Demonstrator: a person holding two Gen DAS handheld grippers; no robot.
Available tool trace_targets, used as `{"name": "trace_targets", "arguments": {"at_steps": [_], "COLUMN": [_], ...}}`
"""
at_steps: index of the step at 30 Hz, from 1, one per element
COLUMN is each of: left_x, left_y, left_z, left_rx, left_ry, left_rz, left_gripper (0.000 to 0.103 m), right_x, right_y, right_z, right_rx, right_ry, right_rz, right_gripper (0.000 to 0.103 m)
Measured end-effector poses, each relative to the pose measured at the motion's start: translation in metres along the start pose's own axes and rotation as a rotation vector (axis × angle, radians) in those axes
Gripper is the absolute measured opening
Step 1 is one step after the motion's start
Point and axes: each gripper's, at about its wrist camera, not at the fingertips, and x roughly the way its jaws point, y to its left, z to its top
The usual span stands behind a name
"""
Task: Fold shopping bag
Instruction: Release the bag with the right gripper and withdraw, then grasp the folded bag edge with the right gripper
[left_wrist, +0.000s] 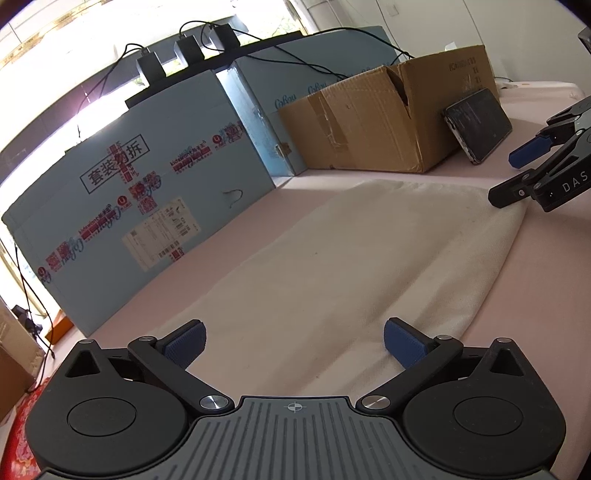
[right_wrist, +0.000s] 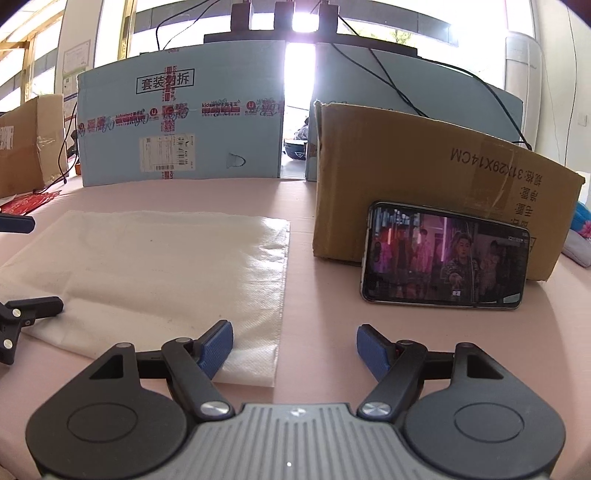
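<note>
Left gripper (left_wrist: 293, 341): jaws spread wide, nothing between the blue pads (left_wrist: 184, 341); hovered over near end of the bag, low to the table.
Right gripper (right_wrist: 293, 349): jaws spread wide, empty; left pad over the bag's near right corner, right pad over bare table; contact with the cloth not clear.
Right gripper from left wrist view (left_wrist: 517, 173): at far right corner of the bag, fingers apart, lower black finger just at the cloth edge.
Left gripper from right wrist view (right_wrist: 22, 266): only finger parts visible at left edge, over the bag's left side.
Shopping bag (right_wrist: 159, 273): cream-white, non-woven look with fine embossed texture; lay flat on the table as a rough rectangle, already doubled over, layered edges showing along right side and near corner.
Bag surface: mostly smooth, faint creases, slight sheen near far right corner; handles not visible.
Bag position (left_wrist: 351, 251): centre-left of the table, in front of the blue carton, well left of the phone.
Table (right_wrist: 321, 295): pale pink covering.
Blue carton (right_wrist: 177, 122): upright behind the bag, red tape and shipping label.
Brown cardboard box (right_wrist: 424, 177): right of the bag, apart from it.
Phone (right_wrist: 445, 256): leaned on the brown box, screen lit, landscape.
</note>
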Motion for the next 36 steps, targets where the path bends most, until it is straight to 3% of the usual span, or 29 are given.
{"name": "trace_targets", "arguments": {"at_steps": [4,24,36], "left_x": [0.001,0.001,0.002], "left_y": [0.0,0.0,0.004], "left_z": [0.0,-0.002,-0.002], "left_rx": [-0.003,-0.01,-0.033], "left_ry": [-0.003,-0.008,-0.002], "left_rz": [0.0,-0.005,-0.024], "left_gripper": [0.103,0.103,0.103], "right_x": [-0.009,-0.027,-0.027], "right_y": [-0.009,-0.016,0.021], "right_z": [-0.002,-0.008,-0.008], "right_rx": [0.004,-0.241,-0.686], "right_ry": [-0.033,-0.1,-0.036], "right_rz": [0.013,-0.011,0.018], "right_gripper": [0.075,0.076,0.076]}}
